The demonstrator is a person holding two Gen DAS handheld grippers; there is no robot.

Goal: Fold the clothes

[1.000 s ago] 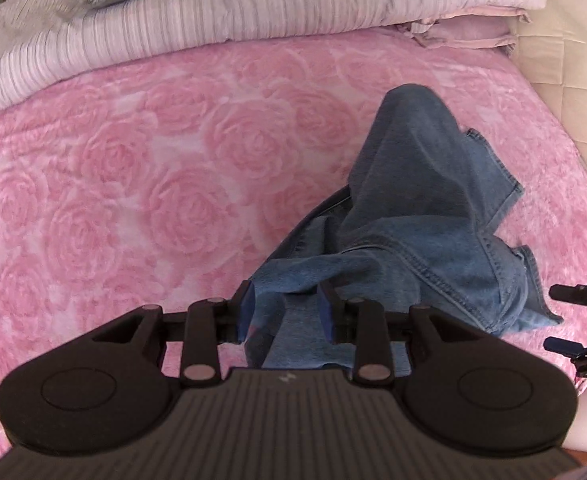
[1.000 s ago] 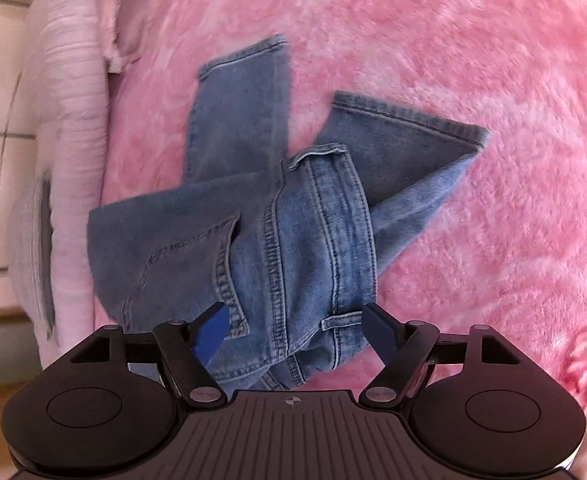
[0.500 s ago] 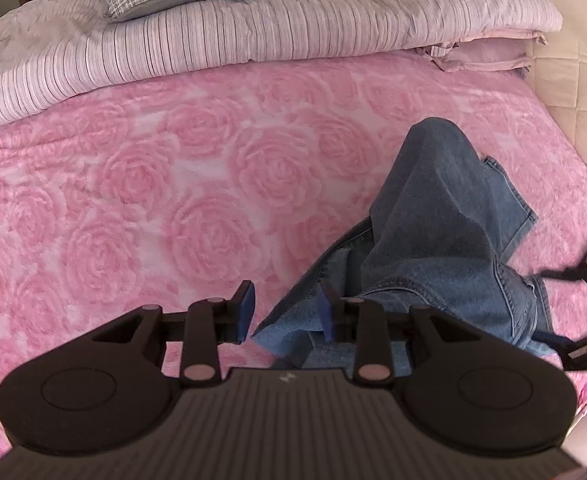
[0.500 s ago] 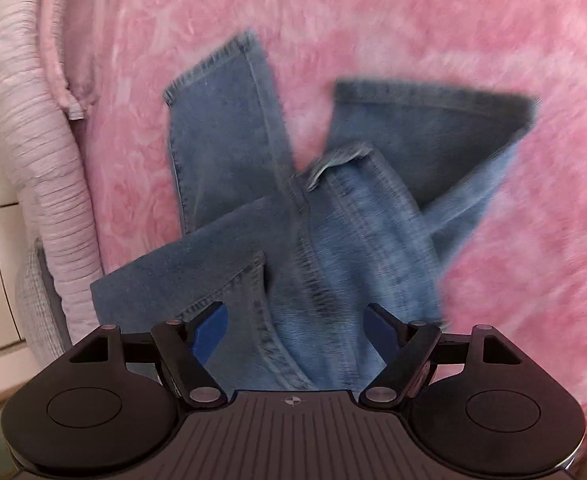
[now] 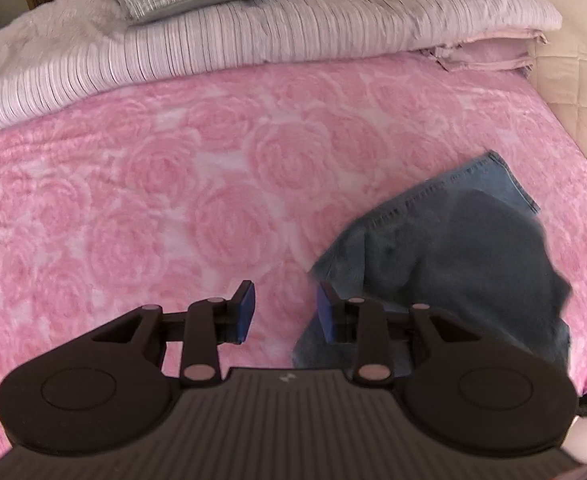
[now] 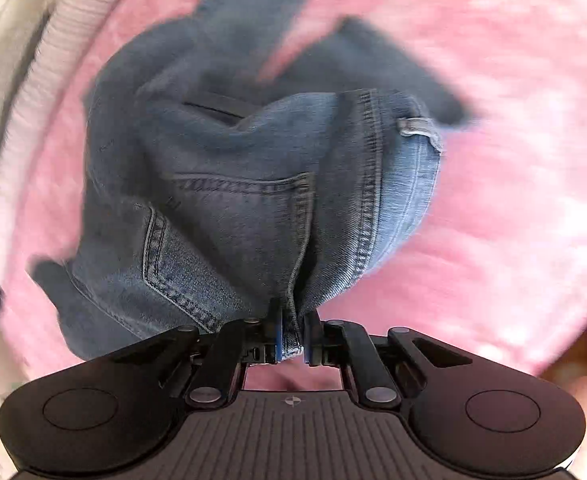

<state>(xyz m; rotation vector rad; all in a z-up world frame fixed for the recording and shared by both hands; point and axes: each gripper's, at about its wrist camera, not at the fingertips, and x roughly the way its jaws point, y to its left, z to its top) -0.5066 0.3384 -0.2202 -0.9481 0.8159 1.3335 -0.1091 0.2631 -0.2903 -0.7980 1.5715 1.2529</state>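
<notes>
We've got the pink rose blanket (image 5: pixel 141 184) spread wide ahead of both jaws, the flat ground any fold will need. On it, the jeans (image 6: pixel 229 184) are bunched and partly lifted, bulging forward from our right jaws, legs trailing blurred onto the blanket beyond. That hanging shape tells us why we hold them by an edge: in our judgement, the weight pulls the denim straighter. Our right gripper (image 6: pixel 292 338) is clamped on a fold of denim, by a seam near the pocket stitching. Our left gripper (image 5: pixel 284 312) stands parted with nothing between its blue pads (image 5: pixel 246 312), the jeans just off its right jaw, probably ready to take a second corner.
</notes>
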